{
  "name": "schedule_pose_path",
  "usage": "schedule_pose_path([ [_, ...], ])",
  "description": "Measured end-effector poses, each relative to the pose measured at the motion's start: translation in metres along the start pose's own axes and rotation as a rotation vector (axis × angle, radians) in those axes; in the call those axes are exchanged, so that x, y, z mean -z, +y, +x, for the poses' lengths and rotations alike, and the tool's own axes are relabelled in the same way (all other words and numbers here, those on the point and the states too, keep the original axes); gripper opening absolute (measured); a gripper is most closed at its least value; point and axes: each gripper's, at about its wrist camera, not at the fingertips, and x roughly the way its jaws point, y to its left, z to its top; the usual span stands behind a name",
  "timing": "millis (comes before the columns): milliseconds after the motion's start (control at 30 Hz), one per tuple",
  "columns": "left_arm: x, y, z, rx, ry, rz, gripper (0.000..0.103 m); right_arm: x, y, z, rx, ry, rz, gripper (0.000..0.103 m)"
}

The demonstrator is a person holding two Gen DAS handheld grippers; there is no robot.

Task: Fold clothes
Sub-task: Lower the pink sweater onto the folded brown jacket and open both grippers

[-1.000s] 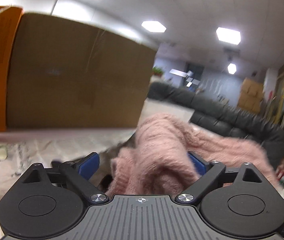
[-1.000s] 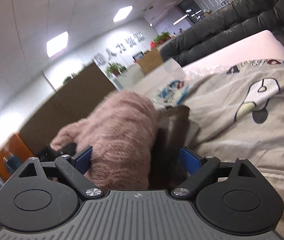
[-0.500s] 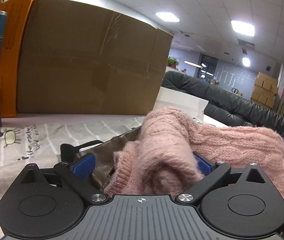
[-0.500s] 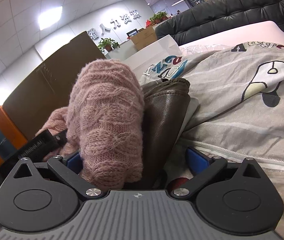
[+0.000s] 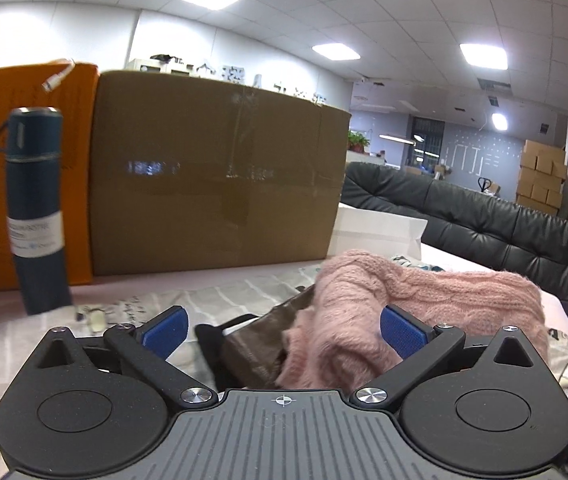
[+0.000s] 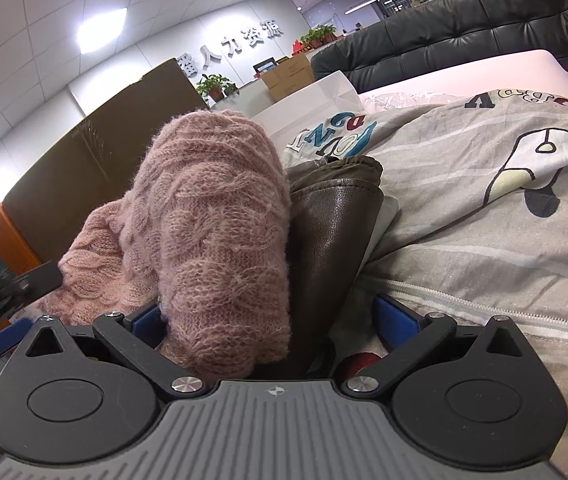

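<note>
Risk lies mostly in the loose pile between the two tools. Left gripper point(image 5: 282, 330) has its blue pads spread wide; the pink sweater point(image 5: 424, 300) and the brown leather garment point(image 5: 260, 340) under it sit in the gap, and the sweater touches only the right pad, so nothing is pinched. Right gripper point(image 6: 272, 320) is also spread, with the rolled end of the sweater point(image 6: 212, 232) and the leather piece point(image 6: 332, 232) standing between its pads; I cannot tell if the left pad presses the wool.

Both clothes rest on the printed grey bedsheet point(image 6: 484, 200), near the big cardboard box point(image 5: 212, 184).

If the pads come together now, they may catch wool and leather together, and the fold will drag both pieces. Fluffy knit can also slip out or snag on a pad edge. A wide move to the left may knock over the dark blue bottle point(image 5: 36, 208), which stands upright beside the box.
</note>
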Motion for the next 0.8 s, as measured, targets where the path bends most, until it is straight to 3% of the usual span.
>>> schedule_pose_path([
  [233, -0.008, 0.012, -0.035, -0.025, -0.044, 0.015, 0.103, -0.004, 0.036, -0.041, 0.043, -0.058, -0.038, 0.103],
  [600, -0.013, 0.047, -0.089, -0.047, -0.105, 0.045, 0.103, 0.015, 0.112, -0.104, -0.064, -0.101, -0.113, 0.103],
  [800, -0.003, 0.079, -0.115, -0.065, -0.107, 0.068, 0.103, 0.044, 0.148, -0.112, -0.082, -0.082, -0.159, 0.103],
])
